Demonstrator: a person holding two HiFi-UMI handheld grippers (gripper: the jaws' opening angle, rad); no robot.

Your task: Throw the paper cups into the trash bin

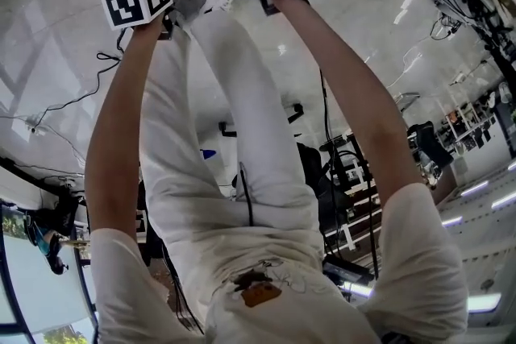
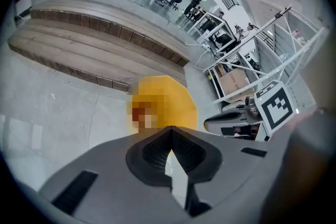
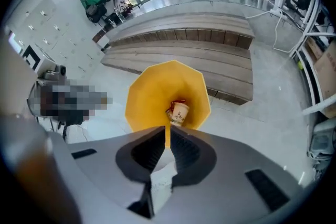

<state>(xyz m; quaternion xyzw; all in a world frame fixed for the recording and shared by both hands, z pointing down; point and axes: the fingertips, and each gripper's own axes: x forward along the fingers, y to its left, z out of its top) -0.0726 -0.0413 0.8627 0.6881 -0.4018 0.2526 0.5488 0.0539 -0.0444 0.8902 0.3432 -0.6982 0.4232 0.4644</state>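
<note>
Tongs status: right tongs [image 3: 168,131] closed, tips together, nothing between; left tongs [image 2: 170,131] same: closed, empty. Straight down past the right tips sits the yellow trash bin [image 3: 149,94], paper cup [image 3: 179,113] lying tilted at its bottom, well clear of both. Right side is centred over the opening, left is off to one side. Reads as this cup done; no other cup visible. Wooden steps [image 3: 210,55] beyond.

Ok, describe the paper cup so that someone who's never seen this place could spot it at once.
Find the long wooden steps across the pale floor; right in front of them stands a bright yellow bin with a wide, angular mouth. The paper cup lies tilted at its bottom, the only pale thing in there, cream with dark print, beside a red scrap.
</note>
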